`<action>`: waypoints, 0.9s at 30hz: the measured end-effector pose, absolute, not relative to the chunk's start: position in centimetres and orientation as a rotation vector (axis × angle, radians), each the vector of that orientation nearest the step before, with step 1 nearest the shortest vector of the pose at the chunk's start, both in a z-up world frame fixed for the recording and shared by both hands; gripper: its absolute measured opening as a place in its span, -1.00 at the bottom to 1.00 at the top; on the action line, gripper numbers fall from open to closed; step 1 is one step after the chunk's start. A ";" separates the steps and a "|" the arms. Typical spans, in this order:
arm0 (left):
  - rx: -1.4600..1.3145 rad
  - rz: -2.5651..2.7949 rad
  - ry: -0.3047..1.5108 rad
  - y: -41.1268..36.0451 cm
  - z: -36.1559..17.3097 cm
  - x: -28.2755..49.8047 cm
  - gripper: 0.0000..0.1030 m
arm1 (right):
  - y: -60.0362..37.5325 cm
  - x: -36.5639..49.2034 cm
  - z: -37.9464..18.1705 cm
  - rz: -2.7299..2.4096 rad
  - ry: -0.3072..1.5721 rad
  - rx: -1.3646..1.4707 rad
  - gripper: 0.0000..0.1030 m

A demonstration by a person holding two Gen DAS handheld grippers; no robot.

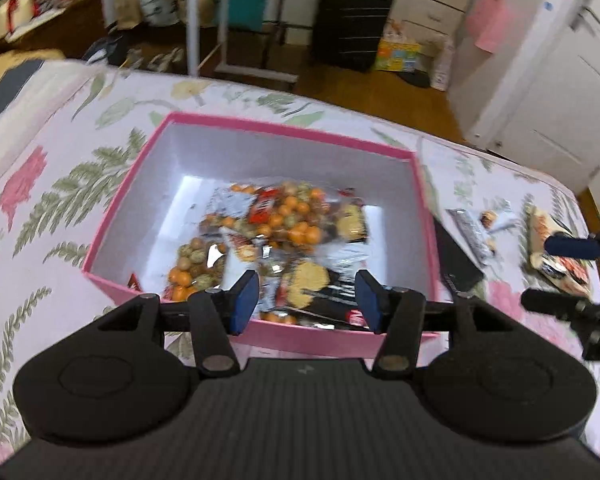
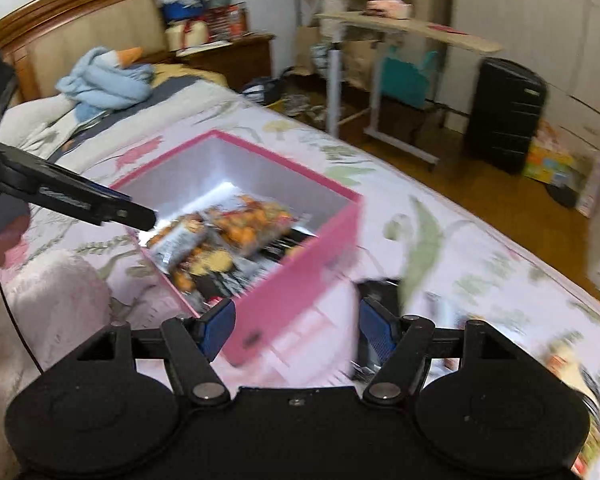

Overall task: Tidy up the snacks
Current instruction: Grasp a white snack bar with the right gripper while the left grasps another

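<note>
A pink box point(image 1: 284, 128) with white inner walls sits on the floral bedspread, holding several snack bags of orange and green coated nuts point(image 1: 296, 216) and biscuits. My left gripper point(image 1: 306, 300) hovers over the box's near wall, open, with nothing between its blue pads. In the right wrist view the box point(image 2: 300, 280) shows corner-on, the nut bags point(image 2: 244, 228) inside. My right gripper point(image 2: 298, 324) stands open and empty just right of the box. From the left wrist view the right gripper point(image 1: 556, 274) hangs above loose snack packets point(image 1: 472, 232) on the bed. A hand holds the left gripper point(image 2: 140, 216) over the box's left rim.
A flat black item point(image 1: 458, 264) lies against the box's right wall. More wrapped snacks point(image 1: 556, 276) lie near the bed's right edge. A blue plush and pillows point(image 2: 104, 80) are at the headboard. Past the bed stand a black suitcase point(image 1: 352, 20) and a side table point(image 2: 412, 28).
</note>
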State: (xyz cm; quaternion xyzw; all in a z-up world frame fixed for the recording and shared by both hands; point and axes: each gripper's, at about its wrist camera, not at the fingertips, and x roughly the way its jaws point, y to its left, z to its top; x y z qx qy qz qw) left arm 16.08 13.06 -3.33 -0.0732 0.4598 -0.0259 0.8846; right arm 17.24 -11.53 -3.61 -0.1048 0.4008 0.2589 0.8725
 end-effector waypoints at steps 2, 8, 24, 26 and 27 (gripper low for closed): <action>-0.131 -0.084 0.944 11.7 -2.6 15.9 0.01 | -13.4 16.5 -3.1 0.505 0.826 -0.197 0.42; -0.111 -0.187 0.927 6.7 -1.8 16.1 0.01 | -17.9 15.9 -3.0 0.409 0.806 -0.127 0.42; -0.043 -0.267 0.952 -7.2 -8.2 23.6 0.02 | -26.7 28.9 -9.4 0.245 1.052 0.099 0.43; -0.061 -0.228 0.935 -8.3 -9.4 24.8 0.02 | -27.8 30.4 -11.5 0.221 1.108 0.211 0.42; -0.065 -0.210 0.933 -8.9 -10.0 25.3 0.02 | -28.3 31.0 -12.5 0.213 1.129 0.275 0.42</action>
